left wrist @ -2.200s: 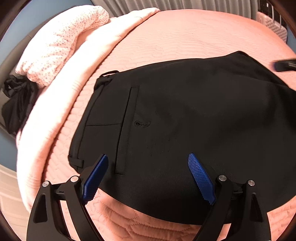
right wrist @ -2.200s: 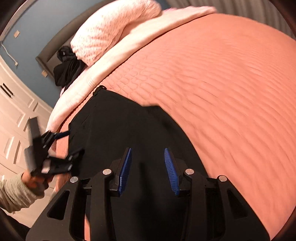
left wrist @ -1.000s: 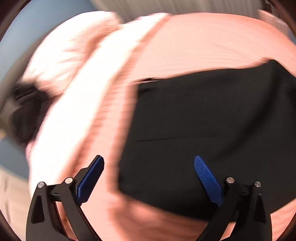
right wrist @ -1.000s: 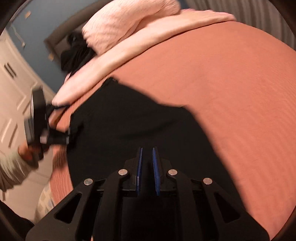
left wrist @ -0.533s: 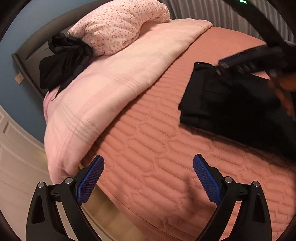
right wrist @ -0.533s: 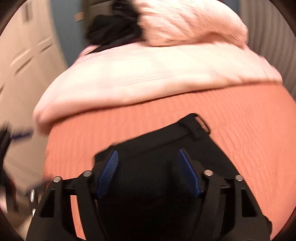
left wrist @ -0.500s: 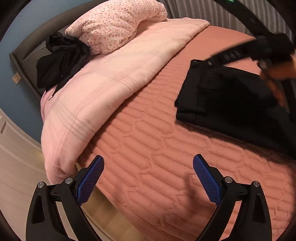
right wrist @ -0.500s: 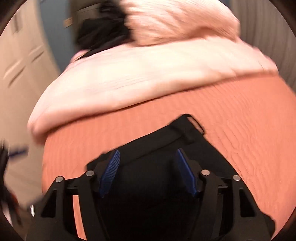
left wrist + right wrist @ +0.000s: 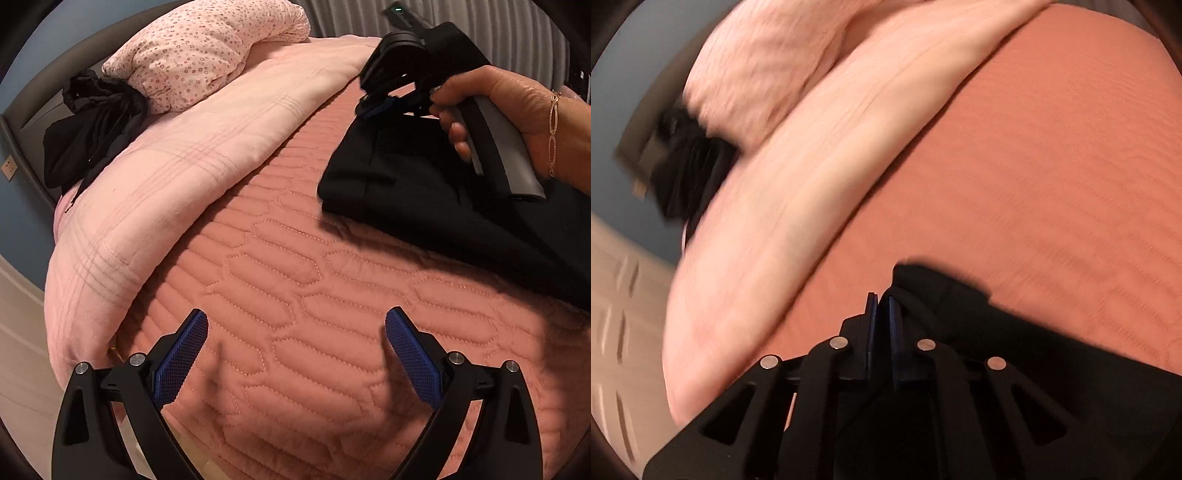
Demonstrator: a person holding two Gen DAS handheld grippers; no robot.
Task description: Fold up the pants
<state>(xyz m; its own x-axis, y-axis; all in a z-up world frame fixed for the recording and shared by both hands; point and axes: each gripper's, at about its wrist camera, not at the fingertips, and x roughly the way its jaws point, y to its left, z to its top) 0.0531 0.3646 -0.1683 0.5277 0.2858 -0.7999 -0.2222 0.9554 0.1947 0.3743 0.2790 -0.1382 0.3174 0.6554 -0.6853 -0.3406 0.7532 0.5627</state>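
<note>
The black pants (image 9: 424,184) lie folded on the salmon quilted bedspread (image 9: 295,288) at the right of the left wrist view. My left gripper (image 9: 295,350) is open and empty, hovering over bare quilt near the bed's edge, well away from the pants. My right gripper (image 9: 376,107), held in a hand, sits at the far corner of the pants. In the right wrist view the right gripper (image 9: 882,306) is shut on the top edge of the pants (image 9: 942,295), with the fabric bunched beside the fingers.
A pale pink blanket (image 9: 177,166) lies folded along the head of the bed, with a floral pillow (image 9: 203,51) on it. A dark garment (image 9: 92,125) lies heaped by the grey headboard. Wooden floor (image 9: 18,350) shows past the bed's edge at the left.
My left gripper drew back off the pants and now hangs over bare quilt. My right gripper, open over the waistband half a second ago, has shut on the pants' edge.
</note>
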